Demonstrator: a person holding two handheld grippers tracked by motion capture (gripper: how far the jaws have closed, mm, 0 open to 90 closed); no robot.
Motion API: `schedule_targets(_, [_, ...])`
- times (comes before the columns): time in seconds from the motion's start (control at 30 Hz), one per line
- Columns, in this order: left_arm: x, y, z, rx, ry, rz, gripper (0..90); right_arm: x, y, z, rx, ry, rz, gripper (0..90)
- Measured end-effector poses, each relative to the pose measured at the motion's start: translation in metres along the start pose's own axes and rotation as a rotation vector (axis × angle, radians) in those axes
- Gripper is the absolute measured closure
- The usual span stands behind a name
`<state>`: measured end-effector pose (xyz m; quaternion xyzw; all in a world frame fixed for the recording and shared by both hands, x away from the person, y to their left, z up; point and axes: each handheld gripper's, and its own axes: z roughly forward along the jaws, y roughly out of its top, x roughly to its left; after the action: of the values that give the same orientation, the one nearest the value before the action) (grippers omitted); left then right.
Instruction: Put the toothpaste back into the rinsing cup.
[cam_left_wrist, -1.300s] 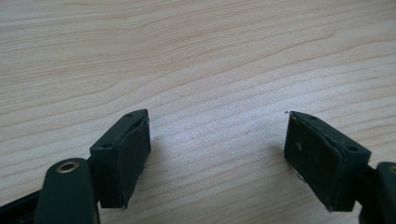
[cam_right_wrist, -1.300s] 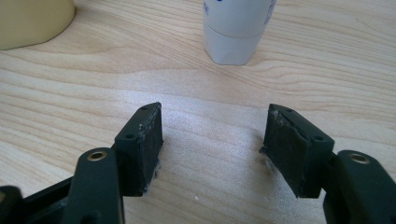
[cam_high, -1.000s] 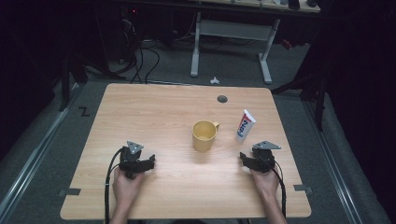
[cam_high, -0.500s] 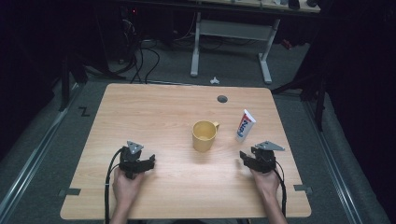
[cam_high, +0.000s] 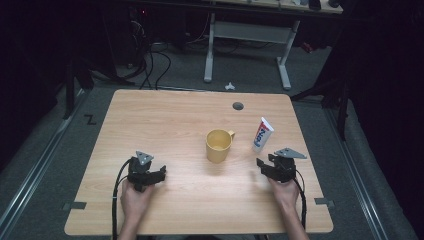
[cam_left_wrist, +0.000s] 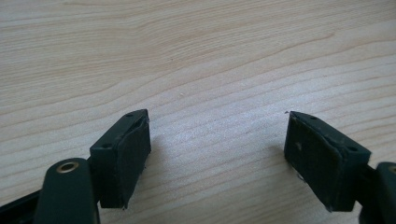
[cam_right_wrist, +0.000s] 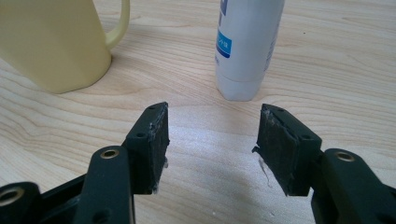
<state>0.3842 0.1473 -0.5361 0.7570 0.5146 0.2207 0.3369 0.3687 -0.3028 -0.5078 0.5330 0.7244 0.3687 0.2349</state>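
Wooden table (cam_high: 165, 120), seen from above. Two hand-held grippers rest near the near edge, well apart from each other.

Left gripper (cam_high: 159, 175): held by the left hand (cam_high: 134, 197) at the table's near left. Its own view has both jaws spread wide over bare wood, nothing between them, pads touching nothing. Cable (cam_high: 118, 200) trails back along the forearm.

Right gripper (cam_high: 261, 166): held by the right hand (cam_high: 286, 189) at the near right. Jaws have just been closing, yet a clear gap remains and only bare wood lies between the pads. They pinch nothing. Grey plate (cam_high: 289, 153) sits on top of the body.

Tube (cam_high: 261, 134): white with a blue and red label, standing cap-down and leaning slightly, right of centre. It is near the right gripper, just beyond the jaw tips and apart from them. In the right gripper view the tube (cam_right_wrist: 246, 46) stands straight ahead, above the gap between the jaws, cap end on the wood.

Mug (cam_high: 218, 145): yellow, upright, near the table's centre, handle turned toward the tube. Mug and tube stand close but do not touch. In the right gripper view the mug (cam_right_wrist: 51, 42) is at upper left.

Small dark round hole (cam_high: 238, 106) in the tabletop near the far edge
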Motion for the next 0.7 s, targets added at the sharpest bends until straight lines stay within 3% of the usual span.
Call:
schedule_targets(0.23, [0.0,0.0,0.0,0.0,0.0,0.0,23.0,-0.005,0.002,-0.004,-0.017,-0.006,0.02,44.3])
schedule_targets(0.53, [0.0,0.0,0.0,0.0,0.0,0.0,23.0,-0.006,0.013,-0.006,-0.025,-0.008,0.007,45.1])
schedule_targets(0.7, [0.0,0.0,0.0,0.0,0.0,0.0,23.0,-0.007,0.016,-0.003,-0.01,-0.001,0.016,45.5])
